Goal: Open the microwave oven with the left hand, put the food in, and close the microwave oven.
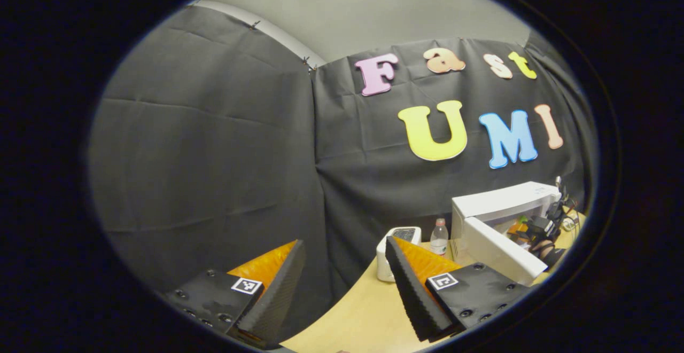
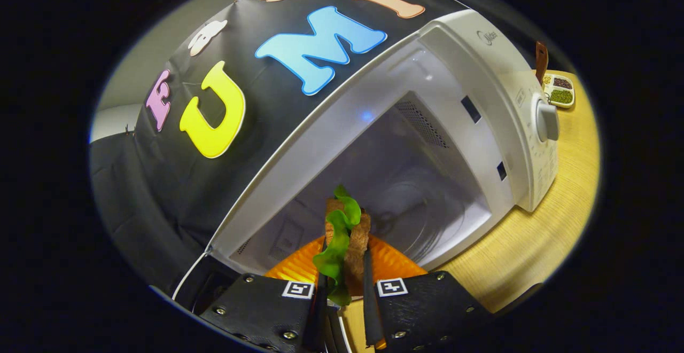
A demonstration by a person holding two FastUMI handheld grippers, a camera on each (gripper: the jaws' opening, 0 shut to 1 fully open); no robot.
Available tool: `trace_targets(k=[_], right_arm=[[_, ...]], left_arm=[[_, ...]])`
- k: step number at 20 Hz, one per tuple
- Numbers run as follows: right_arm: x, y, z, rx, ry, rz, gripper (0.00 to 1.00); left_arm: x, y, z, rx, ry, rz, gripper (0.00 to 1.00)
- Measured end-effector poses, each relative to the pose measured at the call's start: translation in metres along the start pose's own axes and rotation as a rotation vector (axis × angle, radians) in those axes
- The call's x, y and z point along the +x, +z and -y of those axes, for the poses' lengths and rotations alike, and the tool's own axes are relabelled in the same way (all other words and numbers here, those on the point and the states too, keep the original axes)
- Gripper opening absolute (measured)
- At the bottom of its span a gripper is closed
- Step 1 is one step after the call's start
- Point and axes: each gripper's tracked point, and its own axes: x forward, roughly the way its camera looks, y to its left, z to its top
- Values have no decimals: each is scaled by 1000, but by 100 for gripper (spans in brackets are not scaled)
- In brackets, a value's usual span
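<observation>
In the right gripper view the right gripper (image 2: 344, 267) pinches a sandwich (image 2: 350, 246) between both fingers: brown bread slices with a green lettuce leaf hanging out on the left side. The sandwich is held upright, right at the mouth of the microwave (image 2: 481, 91), whose cavity gapes open just beyond it. The cavity is white inside, with a vent grille on the far right wall and a round glass plate (image 2: 422, 219) on its floor. The control panel sits on the microwave's right, with a round knob (image 2: 546, 120). The microwave stands on a pale wooden table (image 2: 539, 246). Far right on the table, past the microwave, lies a small white dish (image 2: 559, 90) with dark and green contents.

In the left gripper view the left gripper (image 1: 342, 283) has its fingers spread wide, with nothing between them. It hangs near the table's left edge, well apart from the microwave (image 1: 499, 203), which shows at far right with its door (image 1: 497, 251) swung open toward the left. The other gripper (image 1: 542, 230) shows at the microwave's opening. Left of the door stand a clear bottle (image 1: 439, 237) and, just beside it, a small white device (image 1: 395, 254).
</observation>
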Motion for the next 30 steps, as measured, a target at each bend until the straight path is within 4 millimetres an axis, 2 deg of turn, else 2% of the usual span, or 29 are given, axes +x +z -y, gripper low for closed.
trace_targets(k=[1,2,3,5,6,9,10,12,13,17,19,21,22,23,24,25,26,30], right_arm=[[6,-2,4,-21,-17,4,28],[12,-3,9,-42,-35,8,28],[18,-2,11,-58,-38,14,28],[24,-3,14,-89,-52,27,29],[24,-4,15,-111,-56,24,35],[23,-5,20,-214,-84,35,41],[22,0,25,-267,-117,45,47],[17,0,37,-343,-172,28,87],[16,1,41,-367,-189,32,98],[-2,31,42,-523,-221,82,98],[-17,42,31,-592,-183,97,98],[-41,51,16,-646,-127,105,98],[-56,56,7,-669,-89,119,98],[-73,63,-2,-694,-59,137,98],[-90,69,-9,-718,-28,153,98],[-107,74,-15,-738,0,164,98],[-124,81,-20,-752,25,174,98],[-196,106,-30,-776,92,209,98]], left_arm=[[-2,-2,-3,9,10,-10,93],[-4,-4,-4,16,14,-21,100],[-6,-3,-4,20,16,-24,93],[-10,1,-6,40,24,-8,93],[-10,3,-7,51,26,-2,93],[-14,3,-3,46,26,-2,93],[-16,3,-4,42,28,1,93],[-21,2,-2,40,29,3,93],[-23,3,-1,45,30,9,93],[-32,-6,11,10,20,-1,97],[-32,-14,18,-12,15,-9,93],[-32,-23,28,-36,5,-20,93],[-35,-24,36,-45,-7,-26,93],[-37,-24,41,-42,-12,-23,100],[-37,-24,45,-37,-11,-15,100],[-38,-23,49,-37,-10,-8,94],[-41,-24,55,-42,-10,-6,100],[-43,-35,82,-57,-28,-32,95]])
